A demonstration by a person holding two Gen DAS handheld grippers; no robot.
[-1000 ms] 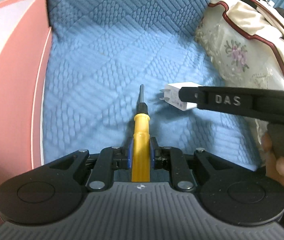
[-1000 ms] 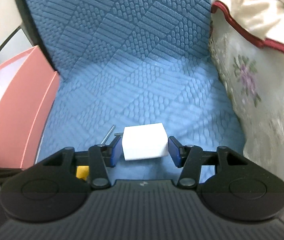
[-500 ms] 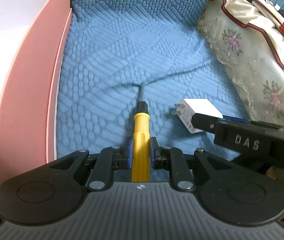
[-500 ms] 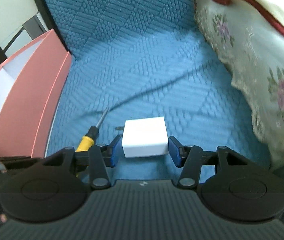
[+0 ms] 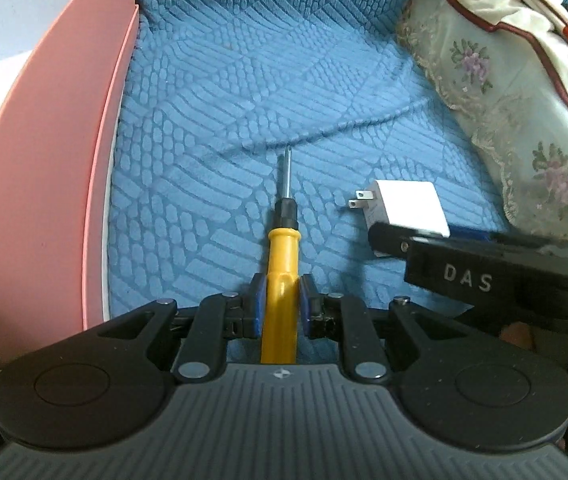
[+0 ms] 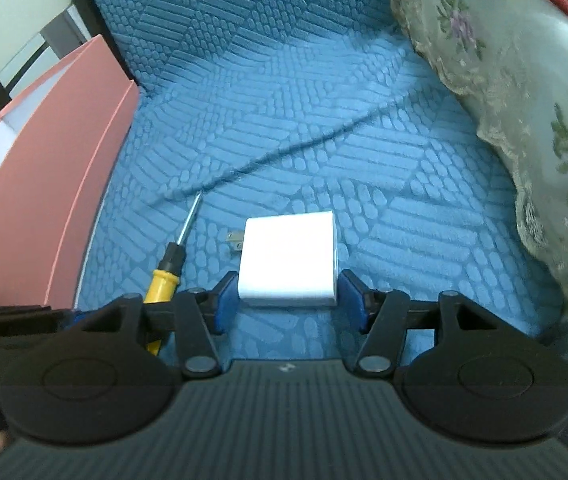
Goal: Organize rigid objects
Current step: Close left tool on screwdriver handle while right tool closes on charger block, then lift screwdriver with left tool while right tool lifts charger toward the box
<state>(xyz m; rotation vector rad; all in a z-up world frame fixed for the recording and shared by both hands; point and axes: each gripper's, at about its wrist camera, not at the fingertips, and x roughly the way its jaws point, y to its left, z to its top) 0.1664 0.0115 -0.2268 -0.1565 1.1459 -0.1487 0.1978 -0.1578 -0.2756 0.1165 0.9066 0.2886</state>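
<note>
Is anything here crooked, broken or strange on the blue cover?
Nothing looks broken or spilled. The one oddity is a long crease running across the blue cover, just beyond the screwdriver tip. The screwdriver and the white charger each sit straight between a hand-held gripper's fingers.

Lettering: "DAS", pale raised capitals
Stands on: the black side of the right gripper (image 5: 379, 236), seen in the left wrist view
Place: just right of the white charger (image 5: 403, 204)
Other readable text: none on any other thing in either view
</note>
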